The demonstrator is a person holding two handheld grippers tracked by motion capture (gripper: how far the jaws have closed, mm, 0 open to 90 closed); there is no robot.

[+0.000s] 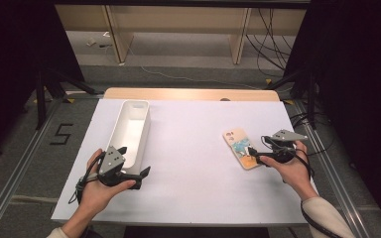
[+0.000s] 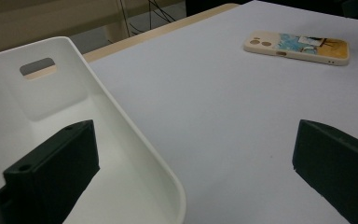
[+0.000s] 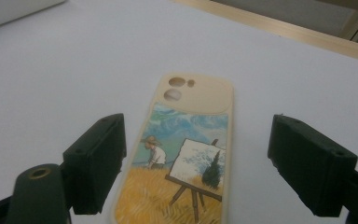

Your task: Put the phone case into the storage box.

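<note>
1. At the left of the table (image 1: 193,198), the white bin (image 1: 129,131) lay lengthwise, its near end just beside the left gripper (image 1: 134,176). It held nothing, as far as its visible inside showed.
2. The left gripper's jaws stood spread wide: in its own view one jaw hung inside the bin and the other over bare table to the right, with the bin's rim (image 2: 144,140) between them and neither pad pressing on it. It looked ready to steady the bin rather than holding it.
3. Right of centre, the phone case (image 1: 240,148) lay flat on the table, printed side up, well apart from the bin.
4. At the right, the right gripper (image 1: 253,153) sat at the case's near end. Its jaws were spread on either side of the case (image 3: 191,154), the left jaw just beside its edge and the right one apart from it; the case was not yet gripped.
5. Judged from this, the work was at its start: the case remained to be grasped, lifted and carried left into the bin.
6. No brand or label could be read. The case bore a picture of a painter at an easel in a yellow field. On the floor left of the table, a black mark (image 1: 62,134) read like a "5".
</note>
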